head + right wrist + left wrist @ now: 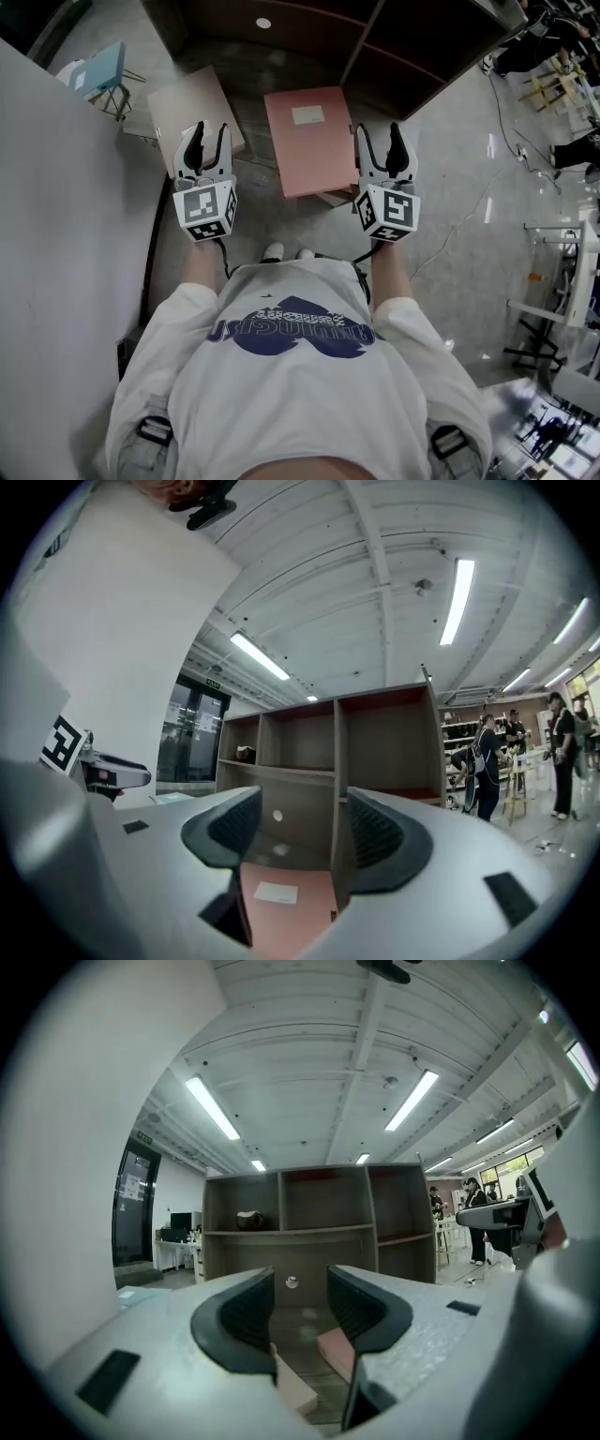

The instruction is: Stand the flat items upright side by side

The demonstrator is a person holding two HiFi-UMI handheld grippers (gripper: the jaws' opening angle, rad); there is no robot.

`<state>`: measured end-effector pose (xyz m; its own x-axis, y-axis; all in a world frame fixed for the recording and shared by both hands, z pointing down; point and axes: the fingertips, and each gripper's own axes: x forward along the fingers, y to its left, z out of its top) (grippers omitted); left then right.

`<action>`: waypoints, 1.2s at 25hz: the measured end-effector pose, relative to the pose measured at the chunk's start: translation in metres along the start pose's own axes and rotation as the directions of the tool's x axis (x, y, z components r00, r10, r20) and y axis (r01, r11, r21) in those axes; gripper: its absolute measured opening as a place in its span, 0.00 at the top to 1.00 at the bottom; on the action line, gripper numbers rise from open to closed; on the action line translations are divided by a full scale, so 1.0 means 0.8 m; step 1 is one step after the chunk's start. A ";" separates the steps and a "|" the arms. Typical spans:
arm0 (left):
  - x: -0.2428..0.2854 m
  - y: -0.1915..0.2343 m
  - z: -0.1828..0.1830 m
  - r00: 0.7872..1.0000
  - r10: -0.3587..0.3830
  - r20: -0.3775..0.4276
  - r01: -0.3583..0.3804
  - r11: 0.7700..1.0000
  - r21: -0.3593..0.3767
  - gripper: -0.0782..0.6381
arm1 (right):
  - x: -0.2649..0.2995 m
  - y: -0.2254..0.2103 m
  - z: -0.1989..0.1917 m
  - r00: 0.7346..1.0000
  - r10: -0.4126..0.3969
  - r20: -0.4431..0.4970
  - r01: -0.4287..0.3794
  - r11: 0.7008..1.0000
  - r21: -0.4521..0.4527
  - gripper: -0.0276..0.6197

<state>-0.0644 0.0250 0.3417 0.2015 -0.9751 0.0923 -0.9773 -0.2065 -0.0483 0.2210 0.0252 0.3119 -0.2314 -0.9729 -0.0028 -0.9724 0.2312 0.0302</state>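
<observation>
A pink flat folder [309,139] with a white label lies flat at the foot of a brown shelf unit [309,37]. A beige flat item [178,103] lies to its left. My left gripper [209,131] hovers over the beige item's right edge, open, with nothing between its jaws. To the right of the pink folder, my right gripper [379,131] is also open and empty. In the left gripper view the beige item [292,1387] and the pink folder [336,1349] show below the left gripper [300,1297]. The pink folder [281,916] lies below the right gripper [305,822].
A white wall [56,234] runs along the left. A small blue table [98,70] stands at the far left. A cable [469,216] crosses the grey floor at right, near racks and chairs. People [487,761] stand far off beside the open shelf compartments [375,742].
</observation>
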 end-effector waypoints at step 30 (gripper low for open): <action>0.013 -0.118 -0.263 0.780 -0.438 -0.447 0.086 0.782 -0.617 0.46 | 0.035 -0.089 -0.139 0.960 0.051 -0.274 0.047 0.939 0.341 0.46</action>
<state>0.0160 0.0510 0.5562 0.5556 -0.6345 0.5373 -0.7881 -0.1960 0.5835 0.2868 -0.0193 0.4204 -0.2644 -0.9250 0.2727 -0.9336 0.1747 -0.3128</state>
